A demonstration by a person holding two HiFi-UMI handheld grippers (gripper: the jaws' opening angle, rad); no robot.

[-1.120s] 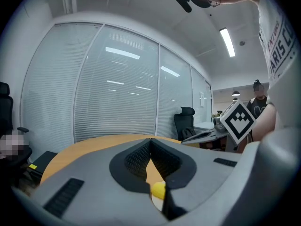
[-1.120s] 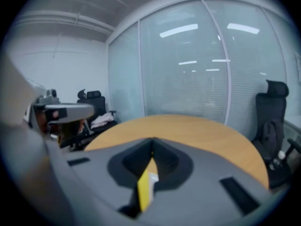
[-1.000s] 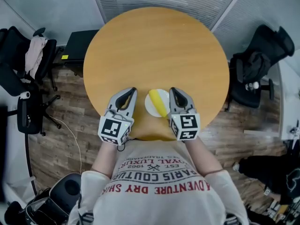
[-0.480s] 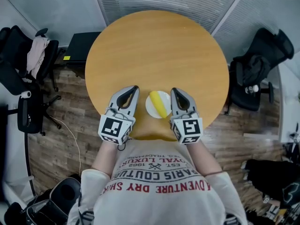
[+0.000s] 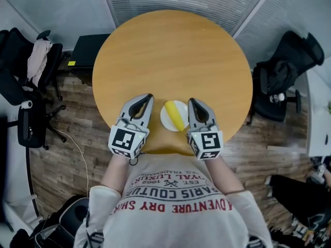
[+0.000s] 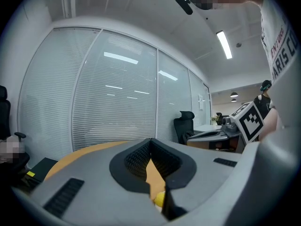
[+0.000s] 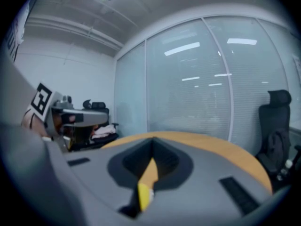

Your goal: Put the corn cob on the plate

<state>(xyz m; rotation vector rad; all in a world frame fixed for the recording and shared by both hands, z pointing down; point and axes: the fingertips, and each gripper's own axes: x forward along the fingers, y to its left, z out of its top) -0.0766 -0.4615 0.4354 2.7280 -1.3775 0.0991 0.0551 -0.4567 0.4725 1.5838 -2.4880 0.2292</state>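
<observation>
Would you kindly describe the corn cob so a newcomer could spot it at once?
On the round wooden table, at the edge nearest the person, sits a small white plate. The corn cob lies on it, the only yellow thing on the table.

Printed in red and dark letters, upside down, on the white T-shirt point(image 5: 173, 203): "PARIS COUTURE", "ADVENTURE DRY", "EST." Seen again partly in the left gripper view: "PARIS".

Yellow corn cob point(image 5: 174, 115) lies diagonally across the small white plate point(image 5: 164, 120).
</observation>
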